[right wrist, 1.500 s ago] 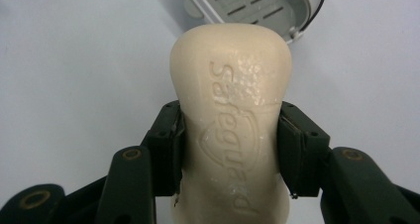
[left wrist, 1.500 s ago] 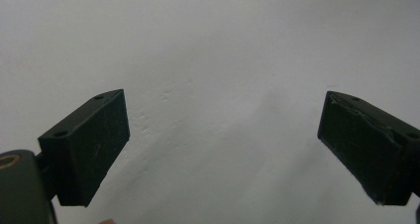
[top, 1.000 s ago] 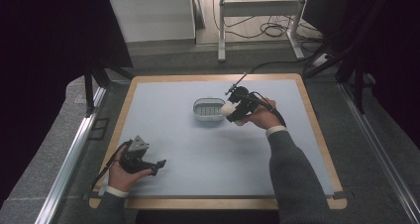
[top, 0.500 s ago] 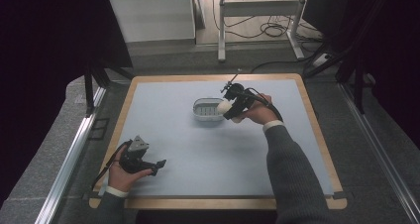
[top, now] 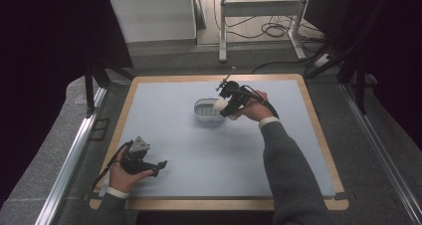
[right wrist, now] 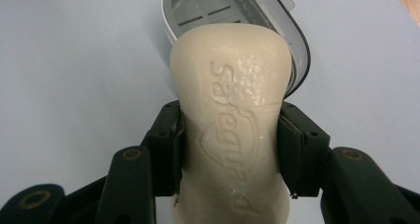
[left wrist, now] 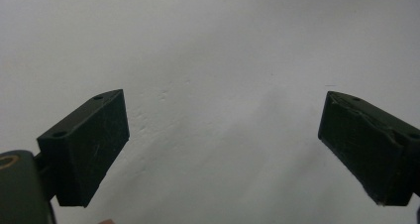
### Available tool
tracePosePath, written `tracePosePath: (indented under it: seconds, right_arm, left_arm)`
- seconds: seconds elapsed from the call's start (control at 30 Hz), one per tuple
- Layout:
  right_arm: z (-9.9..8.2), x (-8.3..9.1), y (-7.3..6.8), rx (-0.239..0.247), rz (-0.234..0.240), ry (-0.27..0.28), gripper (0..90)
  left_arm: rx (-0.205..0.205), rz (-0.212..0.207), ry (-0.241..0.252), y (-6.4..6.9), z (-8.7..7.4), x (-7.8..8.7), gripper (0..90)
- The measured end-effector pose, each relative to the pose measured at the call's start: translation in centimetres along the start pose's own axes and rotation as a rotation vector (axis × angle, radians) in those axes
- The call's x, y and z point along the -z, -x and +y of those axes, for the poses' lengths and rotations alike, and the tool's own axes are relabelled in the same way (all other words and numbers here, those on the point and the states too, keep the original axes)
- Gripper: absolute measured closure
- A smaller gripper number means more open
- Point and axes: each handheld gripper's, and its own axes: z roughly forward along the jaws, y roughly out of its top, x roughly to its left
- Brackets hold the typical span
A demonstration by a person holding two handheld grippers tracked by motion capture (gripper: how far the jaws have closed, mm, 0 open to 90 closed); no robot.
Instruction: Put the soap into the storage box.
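A white soap dish (top: 206, 109) sits toward the far middle of the pale blue surface (top: 209, 155), its slotted tray bare. The right gripper (right wrist: 230, 144) pinches a cream bar of soap (right wrist: 233, 115) by its sides, held just above the dish's near rim. The left gripper (left wrist: 223, 149), jaws spread wide and holding nothing, rests near the surface's front left wooden edge (top: 199, 204). Open room lies between them.

Table mat (top: 199, 150) evenly lit from above; surround dark, near black. Left gripper view: surface between jaws soft, washed pale, faint shadow. Right gripper view: soap (right wrist: 230, 115) between jaws sharp, embossing legible; soap dish (right wrist: 292, 35) beyond jaws slightly soft.
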Motion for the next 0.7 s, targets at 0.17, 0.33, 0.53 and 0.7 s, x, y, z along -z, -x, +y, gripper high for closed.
tracePosePath:
  seconds: [0.17, 0.33, 0.53, 0.7]
  right_arm:
    - [0.8, -0.5, 0.2, 0.03, 0.002, 0.0, 49.5]
    - [1.4, -1.3, 0.7, 0.038, 0.007, -0.008, 49.5]
    - [1.6, -1.7, 0.9, 0.043, 0.011, -0.009, 49.5]
    - [1.8, -2.1, 1.1, 0.054, 0.01, -0.005, 49.5]
  left_arm:
    - [0.001, -0.001, 0.001, 0.0, 0.0, 0.0, 6.0]
    - [0.001, -0.001, 0.001, 0.0, 0.0, 0.1, 6.0]
    - [0.001, -0.002, 0.003, 0.0, 0.0, 0.0, 6.0]
    - [-0.009, -0.001, 0.003, 0.2, 0.2, 0.1, 6.0]
